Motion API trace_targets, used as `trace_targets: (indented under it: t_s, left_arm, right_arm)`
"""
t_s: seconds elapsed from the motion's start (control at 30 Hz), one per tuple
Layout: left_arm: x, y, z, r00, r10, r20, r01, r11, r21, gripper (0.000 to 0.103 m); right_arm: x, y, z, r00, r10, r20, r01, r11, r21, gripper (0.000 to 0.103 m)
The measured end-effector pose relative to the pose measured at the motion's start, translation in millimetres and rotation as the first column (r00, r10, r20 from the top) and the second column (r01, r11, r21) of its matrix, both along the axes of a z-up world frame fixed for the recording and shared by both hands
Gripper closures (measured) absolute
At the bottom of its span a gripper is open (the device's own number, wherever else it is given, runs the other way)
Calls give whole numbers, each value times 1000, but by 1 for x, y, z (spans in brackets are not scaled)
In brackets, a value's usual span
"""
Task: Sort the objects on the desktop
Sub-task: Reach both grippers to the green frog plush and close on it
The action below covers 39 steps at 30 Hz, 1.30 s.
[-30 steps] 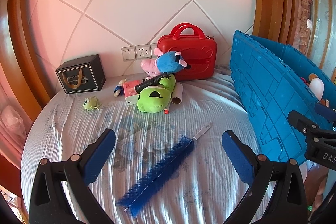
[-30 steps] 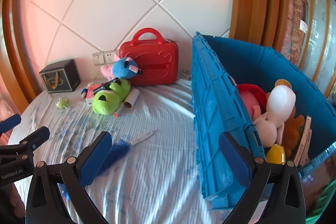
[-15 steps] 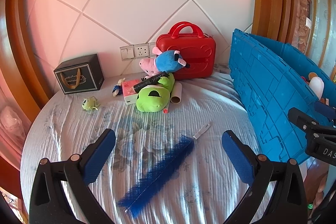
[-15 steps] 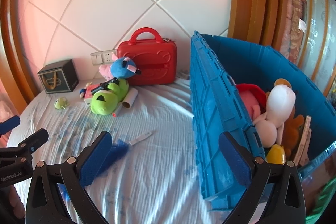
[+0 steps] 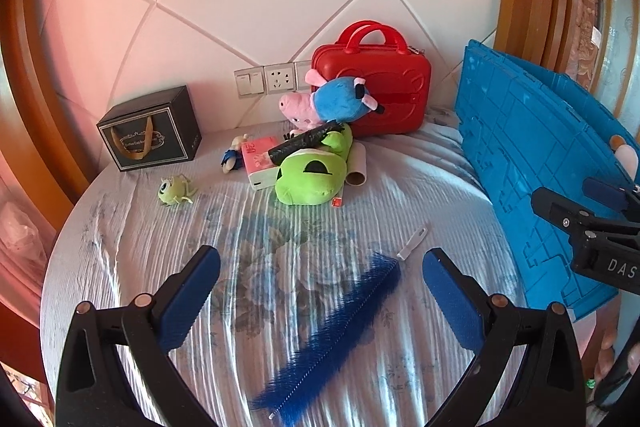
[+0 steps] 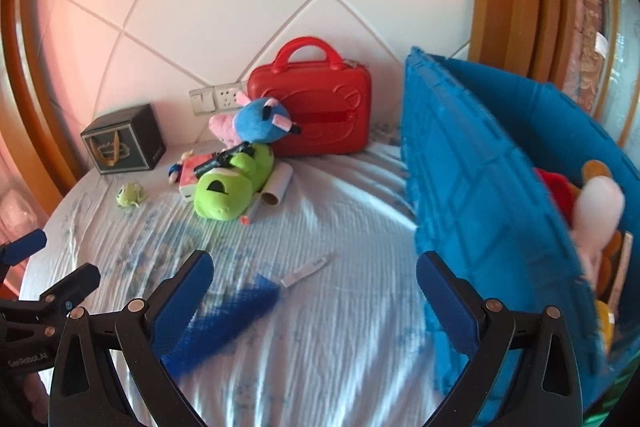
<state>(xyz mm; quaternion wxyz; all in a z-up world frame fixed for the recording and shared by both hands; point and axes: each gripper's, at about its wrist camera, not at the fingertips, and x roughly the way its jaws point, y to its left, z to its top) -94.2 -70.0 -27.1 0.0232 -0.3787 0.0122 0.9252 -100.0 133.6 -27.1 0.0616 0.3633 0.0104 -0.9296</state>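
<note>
A blue bristle brush (image 5: 336, 331) with a white handle (image 5: 412, 247) lies on the cloth-covered table, between the open fingers of my left gripper (image 5: 320, 287). It also shows in the right wrist view (image 6: 228, 315). My right gripper (image 6: 314, 291) is open and empty, left of the blue crate (image 6: 480, 211) that holds plush toys (image 6: 596, 211). A green plush (image 5: 312, 175), a blue and pink pig plush (image 5: 332, 101), a pink box (image 5: 258, 155) and a black toy gun (image 5: 306, 143) are piled at the back.
A red case (image 5: 376, 91) leans on the tiled wall. A black gift box (image 5: 150, 135) stands at the back left. A small green monster toy (image 5: 174, 189), a small doll (image 5: 232, 159) and a paper roll (image 5: 356, 169) lie near the pile. The crate (image 5: 532, 163) fills the right side.
My right gripper has swung left, so the crate slid right in its view and blurred. My left gripper shifted slightly. Both stay open.
</note>
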Motion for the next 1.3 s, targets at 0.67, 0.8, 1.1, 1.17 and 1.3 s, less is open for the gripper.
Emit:
trace_targets:
  t_s: [0.67, 0.8, 1.1, 1.17, 1.3]
  left_arm:
    - [-260, 0, -145, 969, 32, 246, -42, 999, 34, 0]
    - [-293, 19, -192, 945, 10, 326, -17, 1000, 18, 0]
    - [-261, -33, -201, 963, 35, 267, -6, 994, -107, 9]
    - [-253, -55, -204, 953, 105, 284, -52, 981, -187, 11]
    - [-236, -116, -205, 902, 213, 375, -167, 974, -153, 22]
  right_arm:
    - [-219, -44, -135, 971, 9, 238, -23, 998, 59, 0]
    - [-256, -32, -164, 959, -31, 283, 14, 998, 64, 0]
    - [-286, -70, -188, 927, 123, 354, -116, 992, -40, 0]
    - [-279, -88, -187, 921, 158, 357, -153, 987, -43, 0]
    - [-267, -111, -178, 917, 217, 334, -210, 976, -57, 0]
